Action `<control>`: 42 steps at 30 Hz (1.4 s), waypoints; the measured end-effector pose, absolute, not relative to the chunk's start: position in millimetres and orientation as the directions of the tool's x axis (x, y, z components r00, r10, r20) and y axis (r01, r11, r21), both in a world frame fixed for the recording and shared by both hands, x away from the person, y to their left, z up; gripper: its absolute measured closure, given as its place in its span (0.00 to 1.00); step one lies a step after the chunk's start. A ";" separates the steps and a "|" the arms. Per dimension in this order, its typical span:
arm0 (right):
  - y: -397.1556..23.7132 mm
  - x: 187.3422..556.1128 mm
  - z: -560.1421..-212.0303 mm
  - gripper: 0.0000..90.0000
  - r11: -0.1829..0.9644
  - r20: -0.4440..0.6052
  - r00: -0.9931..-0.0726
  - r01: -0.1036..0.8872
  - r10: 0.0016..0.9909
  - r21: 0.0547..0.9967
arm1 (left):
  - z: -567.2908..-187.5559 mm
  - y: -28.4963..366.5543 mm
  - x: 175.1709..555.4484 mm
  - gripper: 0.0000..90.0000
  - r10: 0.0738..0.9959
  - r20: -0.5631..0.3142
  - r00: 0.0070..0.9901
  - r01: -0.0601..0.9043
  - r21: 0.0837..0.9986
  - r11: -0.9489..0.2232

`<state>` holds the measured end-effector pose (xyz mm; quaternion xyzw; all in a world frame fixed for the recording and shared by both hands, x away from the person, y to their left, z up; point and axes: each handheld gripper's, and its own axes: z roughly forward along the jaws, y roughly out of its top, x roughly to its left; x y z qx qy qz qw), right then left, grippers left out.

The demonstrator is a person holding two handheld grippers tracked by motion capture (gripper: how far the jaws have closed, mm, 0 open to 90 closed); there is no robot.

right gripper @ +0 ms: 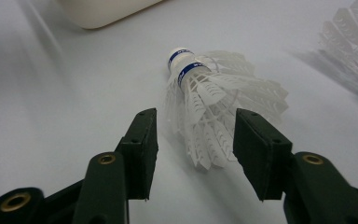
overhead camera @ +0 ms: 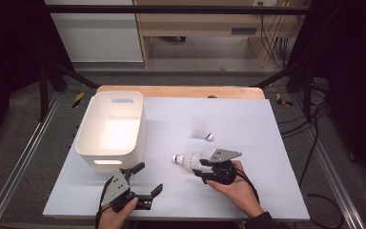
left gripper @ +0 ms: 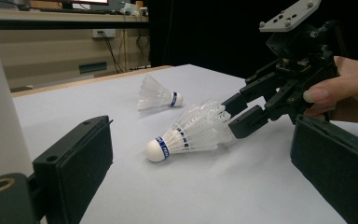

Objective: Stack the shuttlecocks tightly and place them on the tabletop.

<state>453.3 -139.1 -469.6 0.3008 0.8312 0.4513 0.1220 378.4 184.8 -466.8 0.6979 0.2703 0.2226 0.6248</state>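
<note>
Looking down from the high view, the right hand-held gripper [overhead camera: 201, 168] lies low on the bench [overhead camera: 248, 124] with its jaws parted around the feather end of a shuttlecock [overhead camera: 187, 159], whose cork tip points away from it toward the white bin [overhead camera: 110, 125]. A second shuttlecock [overhead camera: 203, 132] lies farther out, beyond the jaws and well apart. The left hand-held gripper [overhead camera: 147, 179] rests near the bin's front wall, jaws wide and holding nothing.

From the left gripper view, its own two jaws stand far apart at either edge, with bare bench between them. Ahead of them the shuttlecock [left gripper: 191, 133] lies on its side, cork nearest, while the right hand-held gripper [left gripper: 230, 116] brackets the skirt's open rim from behind.

In the right gripper view, the jaws sit partly open, one on each side of the skirt of the shuttlecock [right gripper: 214, 100]; a visible gap remains on both sides, so the pads are not pressing. The cork points straight away from the pads.

Judging by its build, this thing weighs almost nothing, and the skirt is thin and springy (easily crushed or bent). A gentle squeeze low on the skirt, or better near the firm cork, would likely hold it safely.
</note>
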 end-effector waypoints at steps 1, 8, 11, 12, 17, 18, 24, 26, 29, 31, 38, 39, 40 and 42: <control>-139.6 452.8 -469.0 0.52 0.411 0.068 -0.788 0.391 0.612 0.824 | -466.8 185.0 378.3 0.06 0.657 -0.028 0.754 0.099 0.993 -0.072; -150.6 451.0 -458.9 0.38 0.382 0.046 -0.766 0.370 0.641 0.847 | -466.8 185.7 378.0 0.06 0.659 -0.028 0.752 0.097 0.993 -0.068; -155.3 455.2 -454.3 0.31 0.376 0.037 -0.751 0.372 0.660 0.849 | -466.8 185.6 377.6 0.06 0.658 -0.029 0.752 0.096 0.993 -0.066; -156.3 457.5 -452.6 0.29 0.376 0.036 -0.746 0.376 0.665 0.847 | -466.8 185.6 377.4 0.06 0.657 -0.029 0.753 0.095 0.993 -0.065; -155.7 471.0 -441.2 0.23 0.400 0.013 -0.735 0.383 0.678 0.833 | -467.1 185.0 377.2 0.05 0.655 -0.028 0.755 0.093 0.994 -0.065; -154.7 474.4 -438.5 0.22 0.409 0.006 -0.736 0.383 0.677 0.828 | -467.1 185.0 377.2 0.05 0.655 -0.027 0.755 0.092 0.994 -0.066; -146.1 498.0 -419.1 0.17 0.456 -0.043 -0.729 0.379 0.683 0.805 | -467.0 185.7 377.5 0.05 0.654 -0.030 0.756 0.093 0.994 -0.062; -144.5 501.3 -416.6 0.16 0.464 -0.051 -0.730 0.377 0.681 0.801 | -467.0 185.7 377.5 0.05 0.654 -0.031 0.756 0.093 0.994 -0.061; -138.4 510.9 -409.1 0.15 0.491 -0.078 -0.735 0.366 0.674 0.790 | -466.8 186.0 377.4 0.05 0.654 -0.031 0.756 0.093 0.994 -0.060; -134.3 517.5 -404.8 0.14 0.514 -0.105 -0.741 0.349 0.663 0.784 | -466.8 186.1 377.5 0.05 0.654 -0.032 0.756 0.092 0.994 -0.058; -115.8 541.1 -396.5 0.14 0.581 -0.159 -0.764 0.320 0.625 0.748 | -466.8 186.5 377.7 0.05 0.654 -0.033 0.756 0.093 0.994 -0.057; -113.3 544.7 -396.3 0.14 0.586 -0.166 -0.763 0.318 0.625 0.746 | -466.8 186.6 377.8 0.05 0.654 -0.033 0.756 0.092 0.994 -0.057; -111.0 548.4 -395.9 0.14 0.592 -0.170 -0.764 0.318 0.622 0.740 | -466.8 186.8 377.8 0.05 0.654 -0.033 0.756 0.093 0.994 -0.056; -107.4 556.0 -395.8 0.15 0.608 -0.180 -0.767 0.317 0.616 0.728 | -466.7 187.1 377.9 0.05 0.654 -0.033 0.756 0.093 0.994 -0.058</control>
